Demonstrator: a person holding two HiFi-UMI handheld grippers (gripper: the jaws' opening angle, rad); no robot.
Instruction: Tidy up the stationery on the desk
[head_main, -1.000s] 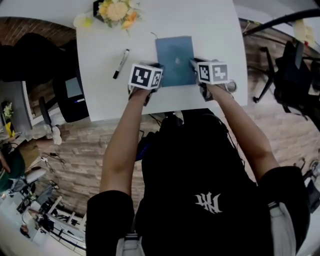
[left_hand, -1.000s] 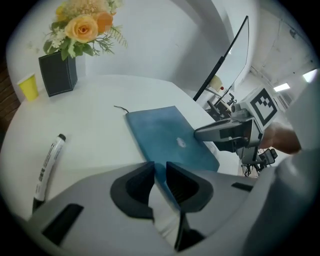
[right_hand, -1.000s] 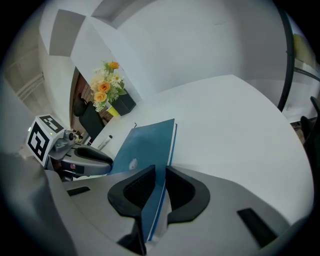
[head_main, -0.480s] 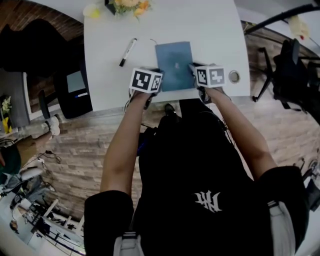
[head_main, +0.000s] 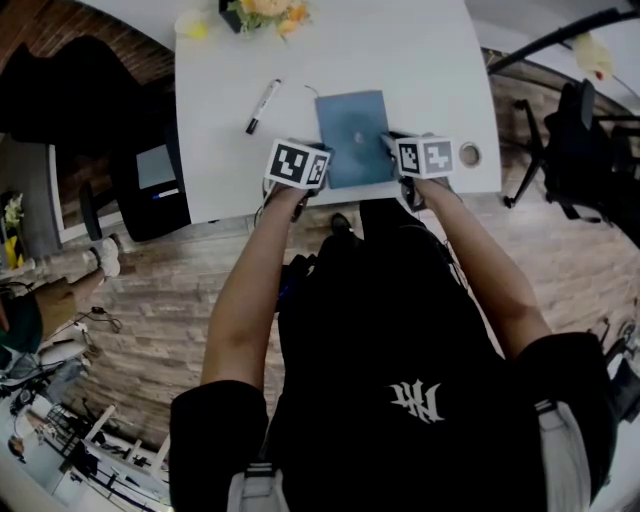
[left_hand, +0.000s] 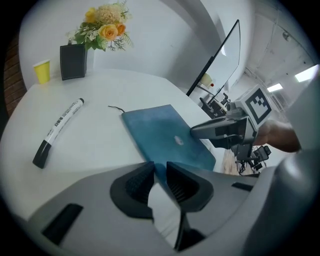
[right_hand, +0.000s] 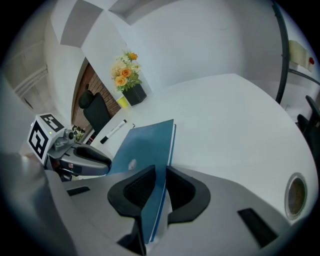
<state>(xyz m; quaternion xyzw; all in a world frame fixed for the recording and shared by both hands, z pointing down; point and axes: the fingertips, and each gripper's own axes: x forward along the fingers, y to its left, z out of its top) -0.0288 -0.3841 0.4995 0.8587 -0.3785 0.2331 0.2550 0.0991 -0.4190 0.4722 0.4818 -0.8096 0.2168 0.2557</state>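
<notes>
A blue notebook (head_main: 353, 135) lies on the white desk (head_main: 420, 60) close to its near edge. My left gripper (head_main: 322, 172) is shut on the notebook's near left corner, and in the left gripper view both pads of this gripper (left_hand: 159, 175) pinch the blue cover (left_hand: 165, 135). My right gripper (head_main: 390, 148) is shut on the near right edge. In the right gripper view the notebook (right_hand: 145, 142) runs between the right gripper's (right_hand: 159, 187) jaws. A black-and-white marker (head_main: 264, 105) lies loose to the notebook's left.
A black pot of flowers (head_main: 262, 12) and a yellow cup (head_main: 193, 24) stand at the desk's far edge. A round cable hole (head_main: 468, 154) sits by the right gripper. A black chair (head_main: 580, 140) stands right of the desk, and another dark chair (head_main: 150, 180) is at its left.
Both grippers have kept their hold and drawn the notebook toward the desk's near edge, away from the marker. The head view has shifted slightly.
</notes>
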